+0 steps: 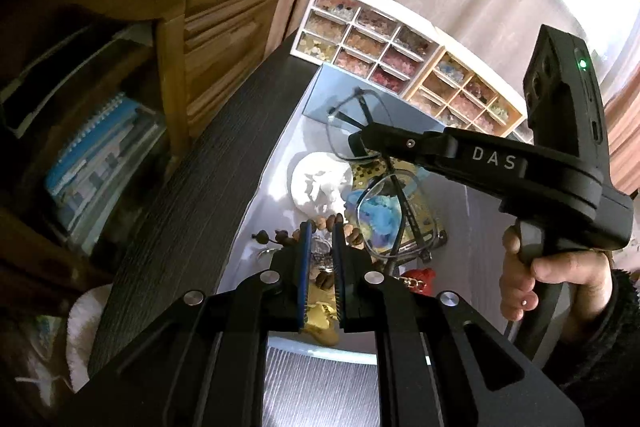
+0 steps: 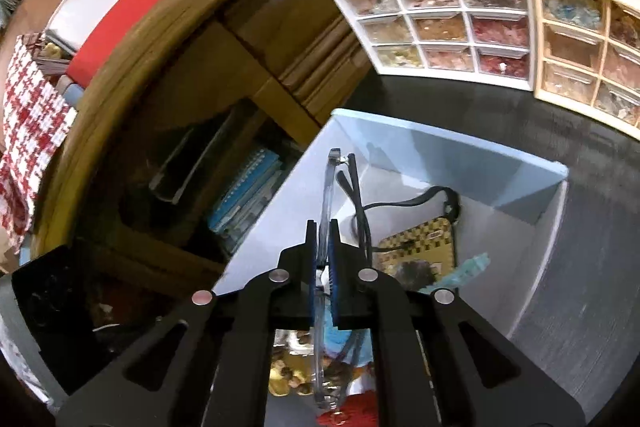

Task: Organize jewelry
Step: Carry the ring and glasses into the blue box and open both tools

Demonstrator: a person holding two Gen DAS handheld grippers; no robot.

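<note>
A pair of dark-rimmed eyeglasses (image 1: pixel 384 211) hangs over an open pale blue box (image 1: pixel 340 95). My right gripper (image 1: pixel 358 141) is shut on them; in the right wrist view the clear lens (image 2: pixel 326 187) stands edge-on between the blue pads of that gripper (image 2: pixel 323 227). Lower in the box, my left gripper (image 1: pixel 322 227) is shut, its tips at a string of brown wooden beads (image 1: pixel 354 235). Whether it pinches the beads does not show. Under it lie a white ornament (image 1: pixel 320 187), a yellow piece (image 1: pixel 320 323) and a red item (image 1: pixel 418 277).
A gold checkered pouch (image 2: pixel 420 247) with a black strap lies in the box (image 2: pixel 440 155). Behind it on the dark table (image 2: pixel 560 287) stand a white drawer organiser (image 2: pixel 440 19) and a beige one (image 2: pixel 584 39) full of beads. A wooden cabinet (image 1: pixel 224 27) is close on the left.
</note>
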